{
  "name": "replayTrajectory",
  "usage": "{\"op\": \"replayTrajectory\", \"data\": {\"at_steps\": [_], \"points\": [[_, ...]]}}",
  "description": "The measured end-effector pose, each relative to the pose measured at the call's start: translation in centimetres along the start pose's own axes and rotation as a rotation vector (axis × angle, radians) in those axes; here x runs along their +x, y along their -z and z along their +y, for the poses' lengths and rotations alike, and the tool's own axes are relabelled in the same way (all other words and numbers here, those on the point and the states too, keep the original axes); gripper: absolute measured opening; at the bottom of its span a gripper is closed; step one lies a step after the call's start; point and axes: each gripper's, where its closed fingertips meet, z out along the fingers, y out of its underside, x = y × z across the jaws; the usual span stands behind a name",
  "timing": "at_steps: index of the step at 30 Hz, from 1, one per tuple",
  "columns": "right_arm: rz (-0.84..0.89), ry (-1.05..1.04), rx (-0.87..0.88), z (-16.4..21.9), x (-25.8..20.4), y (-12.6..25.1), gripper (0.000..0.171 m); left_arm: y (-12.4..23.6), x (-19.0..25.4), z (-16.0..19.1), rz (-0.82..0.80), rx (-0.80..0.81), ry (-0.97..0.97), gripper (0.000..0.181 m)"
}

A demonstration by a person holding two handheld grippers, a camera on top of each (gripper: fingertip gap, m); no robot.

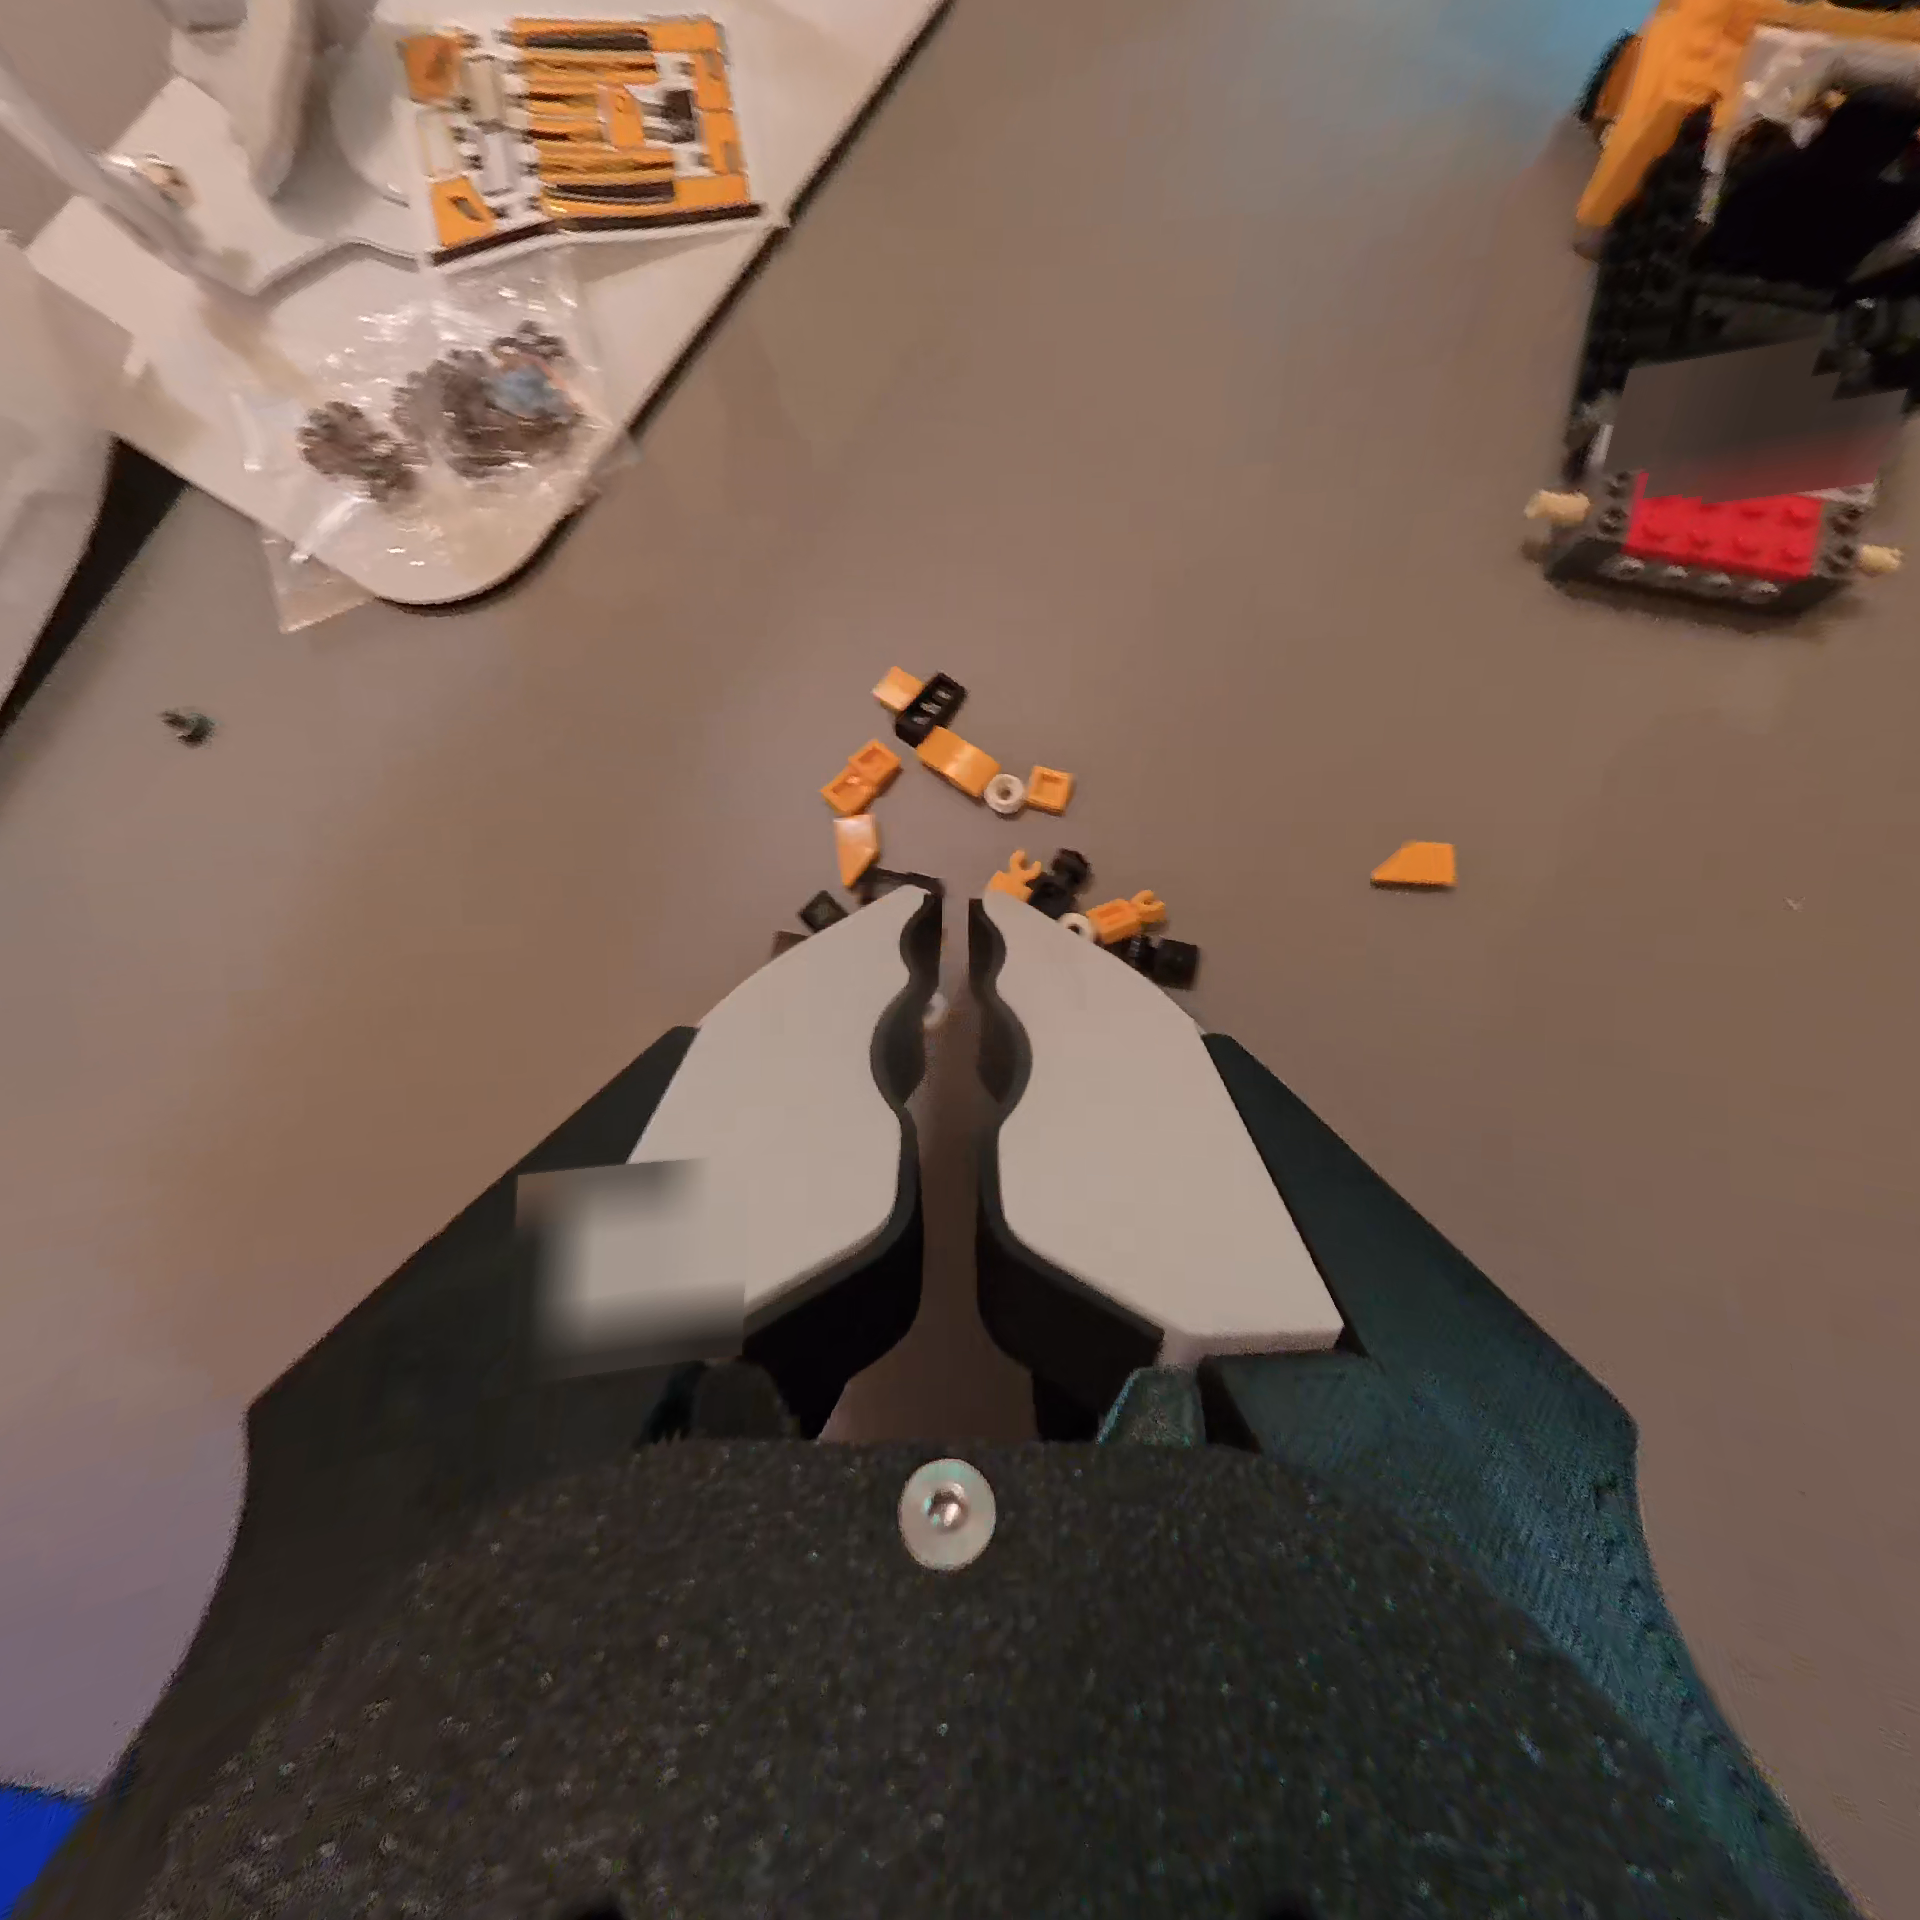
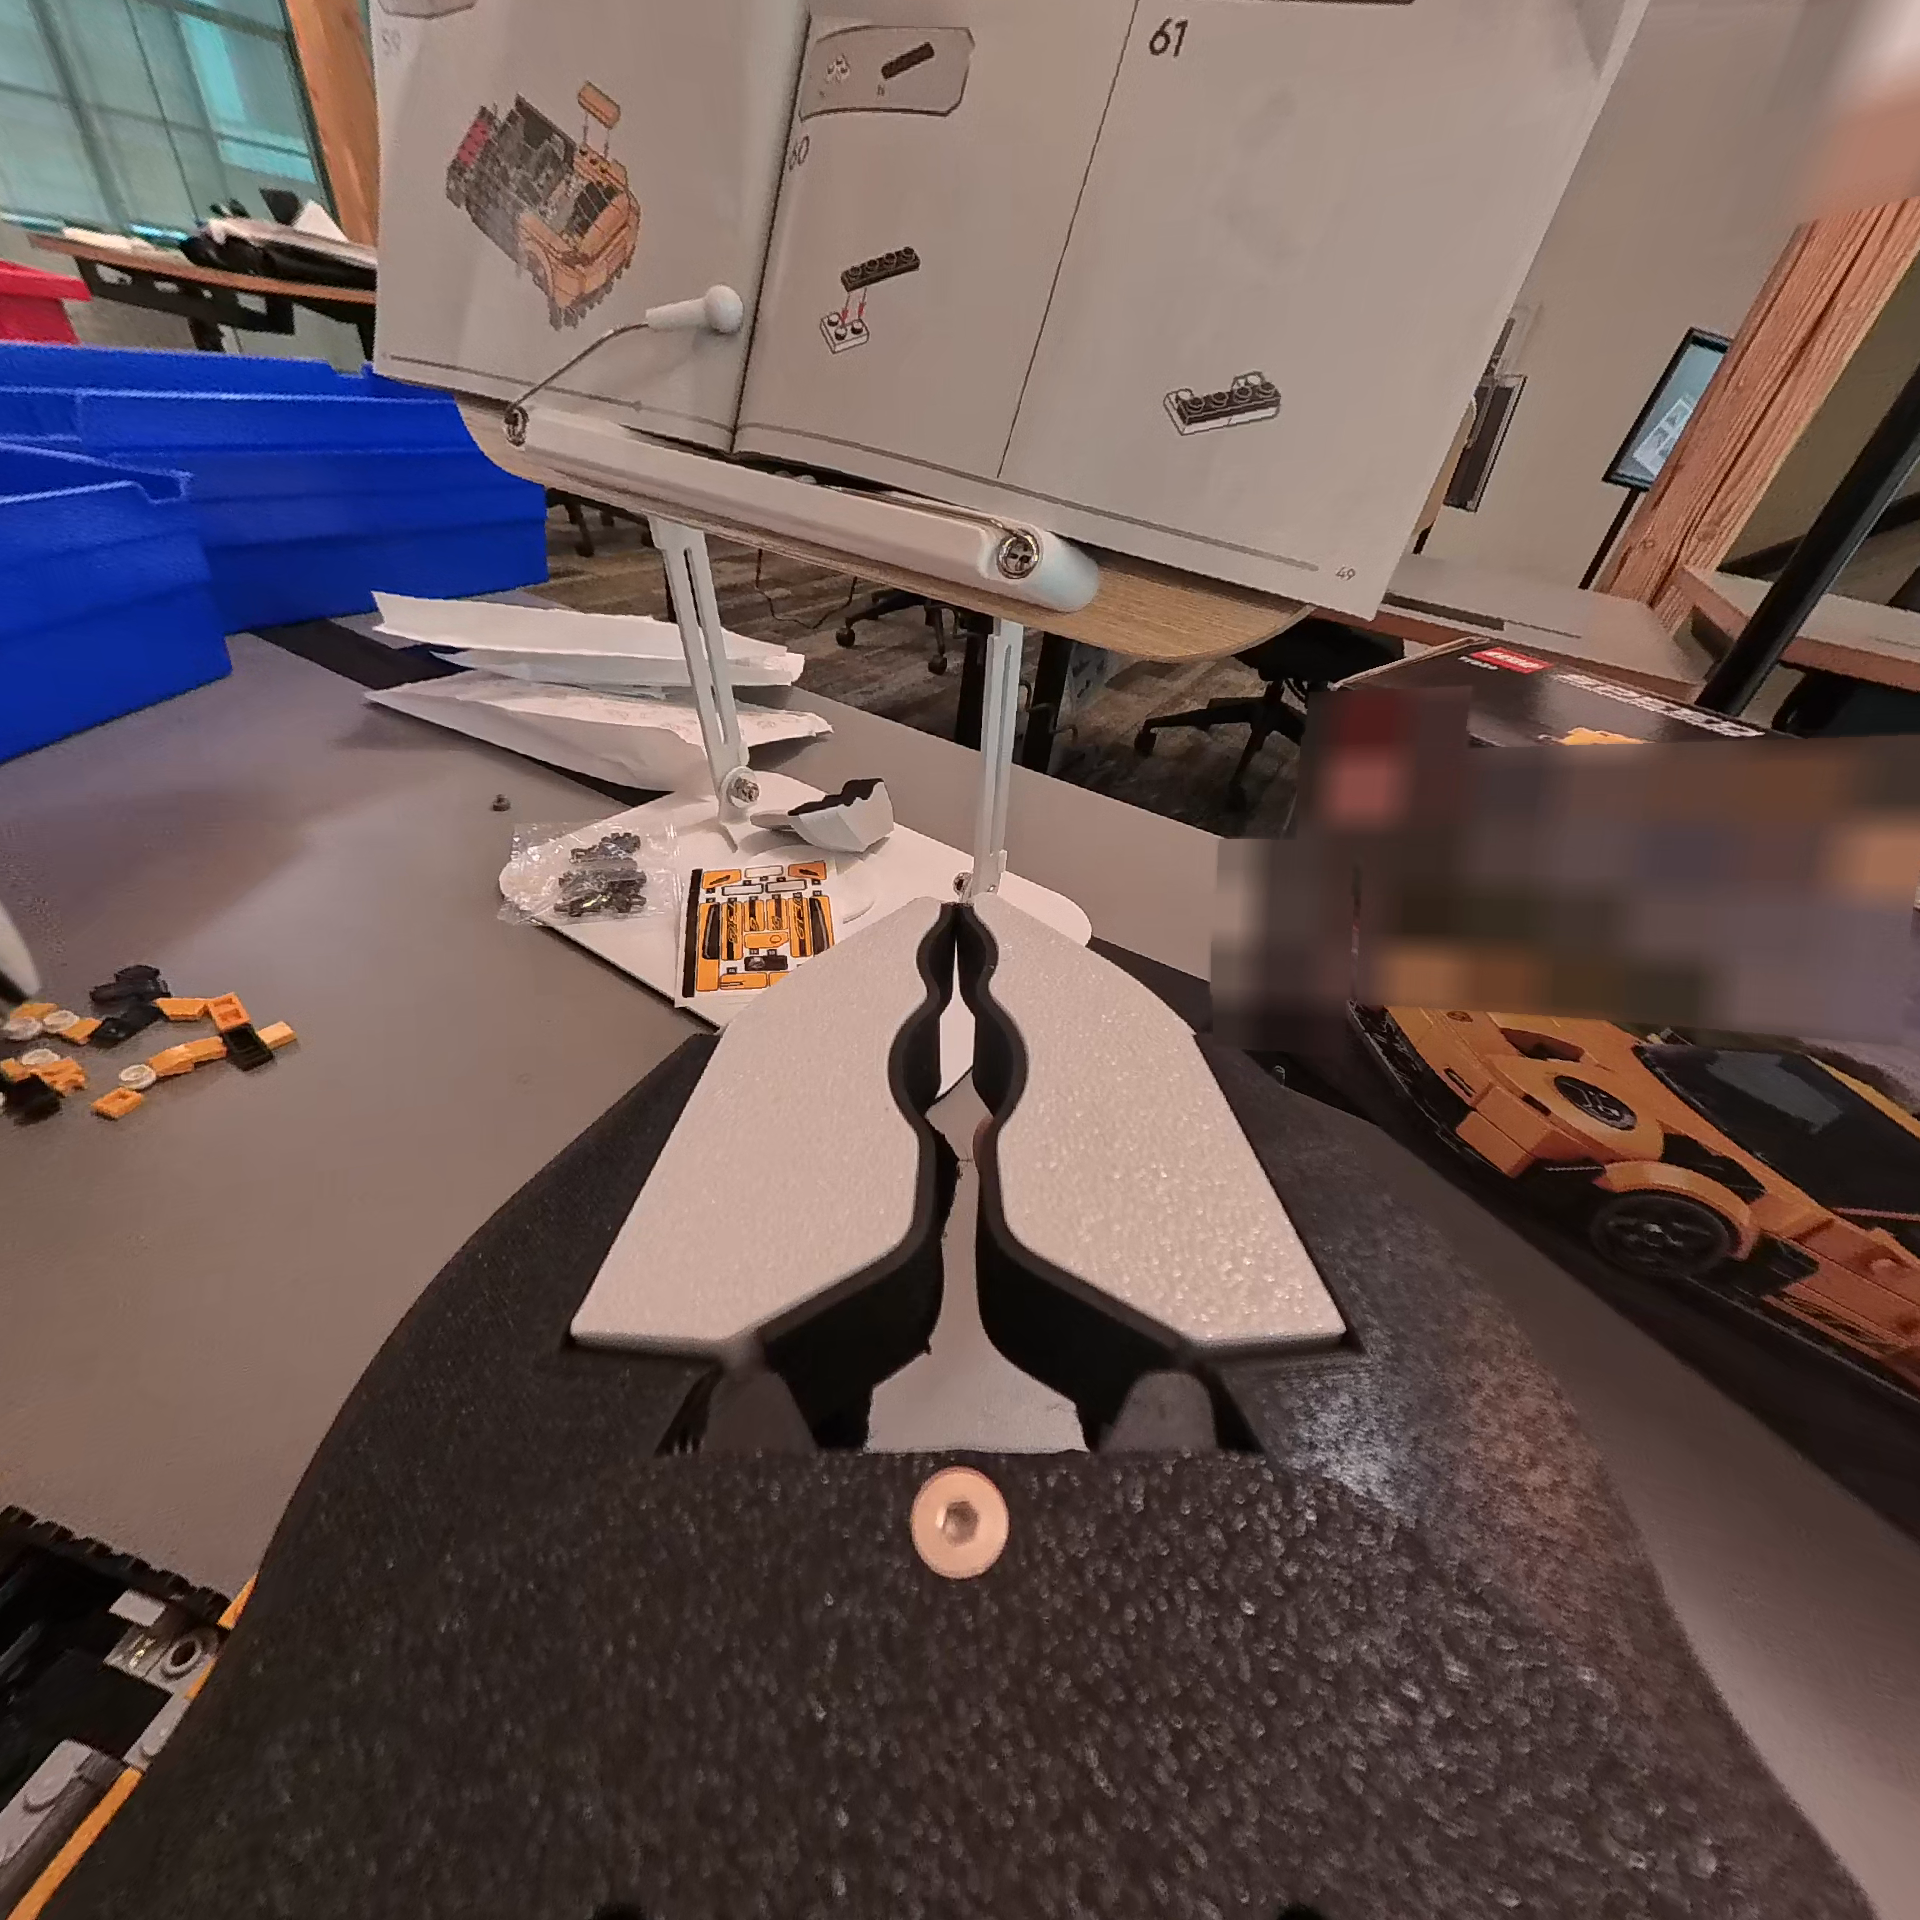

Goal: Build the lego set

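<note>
My left gripper [image 1: 956, 914] hovers low over a scatter of small orange, black and white loose pieces [image 1: 966, 769] on the grey table [image 1: 1195, 416]. Its jaws stand only a narrow gap apart, with nothing between them. A single orange wedge [image 1: 1415, 865] lies to the right. The partly built orange and black car [image 1: 1745, 312], with a red plate at its near end, stands at the far right. My right gripper [image 2: 954, 916] is shut and empty, raised and pointing at the open instruction booklet [image 2: 935, 260] on its stand. The loose pieces [image 2: 135, 1039] lie to its left, and the car's edge [image 2: 83, 1714] shows at the bottom left.
A sticker sheet [image 1: 592, 125] and a clear bag of dark parts [image 1: 447, 416] lie on the white stand base [image 1: 468, 582] at the far left. A tiny dark piece [image 1: 189, 725] lies alone. The set's box [image 2: 1662, 1143] is at the right and blue bins [image 2: 208, 499] at the back left. Measured from the fingertips, the tiny dark piece [image 1: 189, 725] is 20 cm or so from the left gripper and 35 cm from the right.
</note>
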Motion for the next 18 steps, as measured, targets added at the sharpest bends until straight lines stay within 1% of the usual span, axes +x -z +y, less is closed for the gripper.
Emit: {"op": "replayTrajectory", "data": {"at_steps": [2, 5, 9, 15, 18], "points": [[-0.001, -0.002, 0.001, 0.0, 0.0, 0.0, 0.0, -0.2, 0.7, 0.2, 0.034, -0.016, -0.015, 0.006], [-0.001, 0.0, 0.002, -0.1, 0.0, 0.0, 0.0, -0.9, 1.0, 0.6, 0.037, -0.042, -0.036, 0.007], [0.0, -0.002, 0.002, -0.1, 0.0, 0.0, 0.0, -0.9, 0.6, 0.8, 0.002, -0.055, -0.06, 0.002], [0.0, -0.002, 0.001, 0.0, 0.0, 0.0, 0.0, -0.1, -1.3, 0.8, -0.12, -0.058, -0.107, 0.0], [-0.002, -0.001, 0.0, 0.0, 0.0, 0.0, 0.0, -0.1, -0.9, 1.1, -0.102, -0.079, -0.123, 0.0]]}}
